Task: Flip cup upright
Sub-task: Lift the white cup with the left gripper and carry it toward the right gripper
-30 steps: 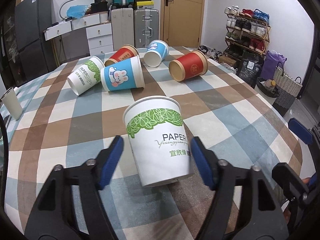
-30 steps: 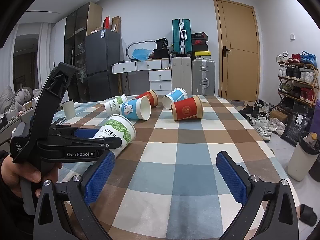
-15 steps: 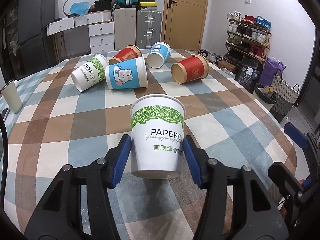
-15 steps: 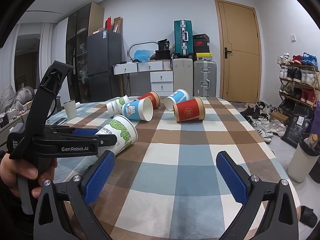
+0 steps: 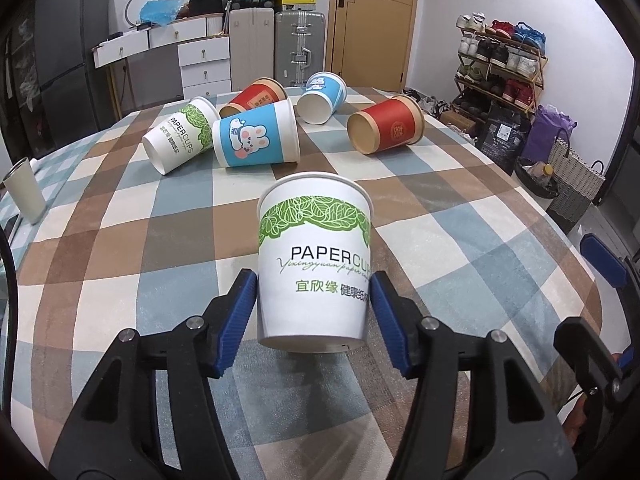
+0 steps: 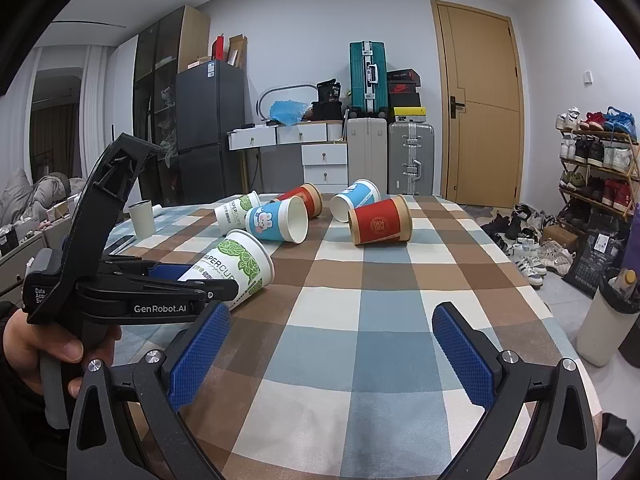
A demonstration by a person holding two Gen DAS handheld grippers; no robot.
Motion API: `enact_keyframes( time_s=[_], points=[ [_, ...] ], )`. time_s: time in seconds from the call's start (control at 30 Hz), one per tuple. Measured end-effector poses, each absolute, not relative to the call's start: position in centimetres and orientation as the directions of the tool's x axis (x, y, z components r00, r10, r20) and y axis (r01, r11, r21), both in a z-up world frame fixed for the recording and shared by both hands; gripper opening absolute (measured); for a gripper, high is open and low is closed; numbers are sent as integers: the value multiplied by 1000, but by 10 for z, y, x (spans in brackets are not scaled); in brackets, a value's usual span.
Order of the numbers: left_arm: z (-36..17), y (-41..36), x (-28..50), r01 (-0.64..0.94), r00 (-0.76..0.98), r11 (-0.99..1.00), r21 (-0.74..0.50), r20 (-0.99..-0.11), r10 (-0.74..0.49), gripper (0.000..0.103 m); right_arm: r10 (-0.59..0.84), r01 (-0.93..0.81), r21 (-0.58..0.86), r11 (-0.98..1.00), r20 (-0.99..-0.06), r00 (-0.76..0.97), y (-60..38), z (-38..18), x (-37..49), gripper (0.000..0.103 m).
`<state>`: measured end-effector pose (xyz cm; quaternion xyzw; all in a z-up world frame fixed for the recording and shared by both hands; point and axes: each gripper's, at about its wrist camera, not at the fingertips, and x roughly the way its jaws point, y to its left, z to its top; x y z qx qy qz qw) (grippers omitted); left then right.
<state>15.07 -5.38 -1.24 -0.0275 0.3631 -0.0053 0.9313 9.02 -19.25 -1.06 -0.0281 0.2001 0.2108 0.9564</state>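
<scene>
A white paper cup with a green leaf band (image 5: pixel 314 260) lies on its side on the checked tablecloth, base toward me, rim pointing away. My left gripper (image 5: pixel 313 312) is shut on its lower body, one blue pad on each side. In the right wrist view the same cup (image 6: pixel 234 266) lies tilted with the left gripper (image 6: pixel 160 284) clamped on it. My right gripper (image 6: pixel 326 352) is open and empty, hovering over the near part of the table to the cup's right.
Several more cups lie on their sides farther back: a white leaf cup (image 5: pixel 180 140), a blue rabbit cup (image 5: pixel 256 138), a red cup (image 5: pixel 256 98), a blue cup (image 5: pixel 322 98) and a red cup (image 5: pixel 386 130). A grey tumbler (image 5: pixel 24 190) stands at the left edge.
My left gripper closed its pads from wide open onto the white leaf cup. The right gripper stayed open and barely moved.
</scene>
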Motion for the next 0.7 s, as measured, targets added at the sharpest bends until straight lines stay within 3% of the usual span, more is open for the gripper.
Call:
enact_keyframes(
  time_s=[0.7],
  points=[
    [13, -25, 98, -59, 789, 990, -127, -613, -32, 55, 411, -437, 22, 899, -384, 827, -183, -11, 83, 103]
  ],
)
